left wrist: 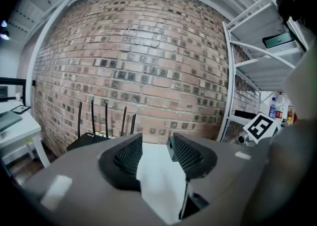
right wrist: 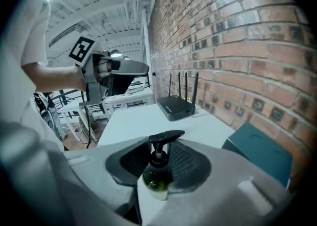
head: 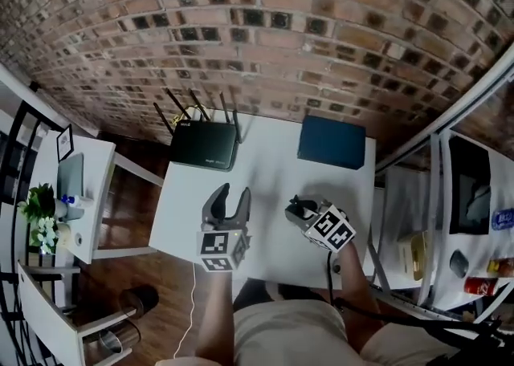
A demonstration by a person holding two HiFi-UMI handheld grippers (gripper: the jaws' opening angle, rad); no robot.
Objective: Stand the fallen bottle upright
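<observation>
A small dark-green pump bottle (right wrist: 158,172) with a black pump head sits between the pads of my right gripper (right wrist: 159,163), which is shut on its neck and shoulder. In the head view the right gripper (head: 296,211) hangs over the near right part of the white table (head: 265,168), and the bottle there is only a dark shape at the jaws. My left gripper (head: 232,195) is beside it to the left, open, with nothing between its fingers (left wrist: 130,153). The left gripper (right wrist: 121,69) also shows raised in the right gripper view.
A black router (head: 205,146) with several antennas stands at the table's far left. A dark teal box (head: 332,142) lies at the far right, against the brick wall. A white metal shelf rack (head: 438,196) flanks the table's right side, and a side desk (head: 80,188) the left.
</observation>
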